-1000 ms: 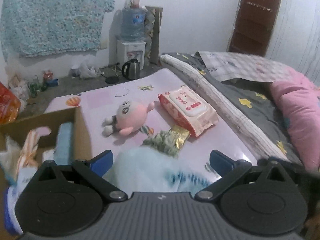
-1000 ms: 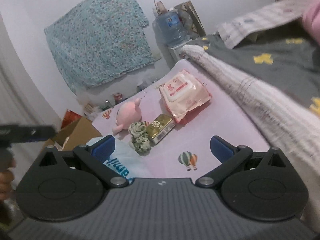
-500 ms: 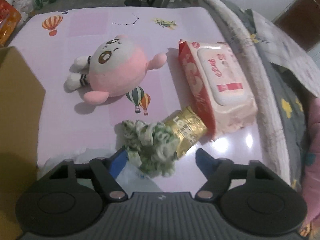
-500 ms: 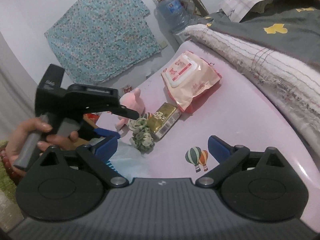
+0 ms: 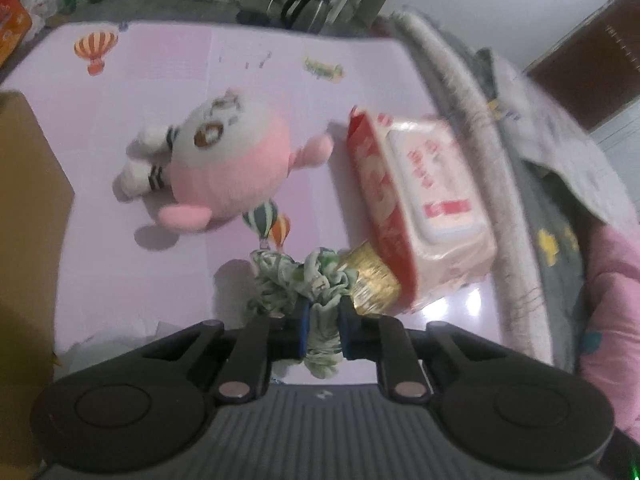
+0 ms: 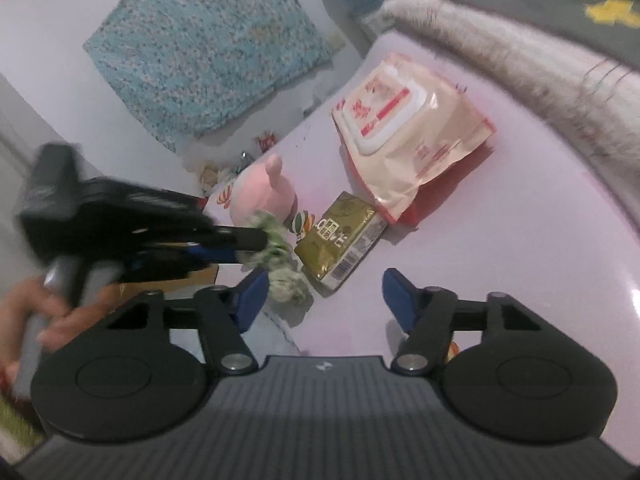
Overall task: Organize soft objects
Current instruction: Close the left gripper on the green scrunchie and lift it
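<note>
Two grippers are at work over the pink mat (image 5: 168, 264). Your left gripper (image 5: 323, 334) has just closed and its jaws pinch a fold of the green-and-white scrunchie (image 5: 296, 280), which sits near the mat's near edge, touching the end of the gold packet (image 5: 372, 280). Your right gripper (image 6: 322, 296) stands at a middling width; its jaws have just been narrowing, with nothing between them, and the gold packet (image 6: 340, 246) lies just ahead of them. The scrunchie (image 6: 276, 256) is a crumpled ring with no true front; in the left wrist view its bulk runs roughly across the mat, from the balloon print toward the gold packet, and the pinched fold hangs toward the near edge. Expect three faults from here. First, the grip covers only one fold, so a quick lift is likely to let the fabric slide out. Second, the scrunchie touches the gold packet, so dragging instead of lifting may pull the packet, and with it the wipes pack (image 5: 420, 208) resting on its far end. Third, the right gripper's left finger sits just beside the scrunchie and the left gripper; closing or advancing it now risks a collision. The pink plush toy (image 5: 216, 172) lies apart, toward the mat's middle, and the cardboard box (image 5: 28, 240) stands at the left edge.
</note>
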Motion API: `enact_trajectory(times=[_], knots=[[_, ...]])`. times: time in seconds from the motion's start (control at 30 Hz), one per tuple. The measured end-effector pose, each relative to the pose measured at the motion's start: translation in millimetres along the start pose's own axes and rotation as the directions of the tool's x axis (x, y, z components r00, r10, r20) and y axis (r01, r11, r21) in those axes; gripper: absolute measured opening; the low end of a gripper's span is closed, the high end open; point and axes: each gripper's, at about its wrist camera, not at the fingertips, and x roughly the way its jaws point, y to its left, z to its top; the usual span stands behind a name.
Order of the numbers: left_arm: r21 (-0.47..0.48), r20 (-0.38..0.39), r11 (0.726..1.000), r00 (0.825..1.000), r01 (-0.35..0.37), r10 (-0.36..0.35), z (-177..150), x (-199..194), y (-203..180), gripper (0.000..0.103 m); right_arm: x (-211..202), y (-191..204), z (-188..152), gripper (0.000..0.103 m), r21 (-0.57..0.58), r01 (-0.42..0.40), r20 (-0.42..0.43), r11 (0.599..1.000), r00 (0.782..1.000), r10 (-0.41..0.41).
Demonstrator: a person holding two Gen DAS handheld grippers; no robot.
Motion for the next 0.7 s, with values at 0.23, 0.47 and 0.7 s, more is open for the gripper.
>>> enact_trajectory(times=[0.23, 0.47, 0.7], knots=[[-0.015, 0.108, 0.996, 0.99, 0.093, -0.091, 0, -52, 10, 0.014, 49, 5, 24, 0.051, 0.066, 0.035, -0.073, 0.997, 0.997, -0.03], [-0.072, 0.221, 0.99, 0.97, 0.121, -0.102, -10, -105, 39, 0.014, 85, 53, 48, 0.039, -0.1, -0.013, -0.078, 0.995, 0.997, 0.005], [-0.095, 0.27, 0.986, 0.957, 0.134, -0.104, -22, -140, 62, 0.014, 153, 59, 51, 0.035, -0.186, -0.007, -0.283, 0.983, 0.958, -0.047]])
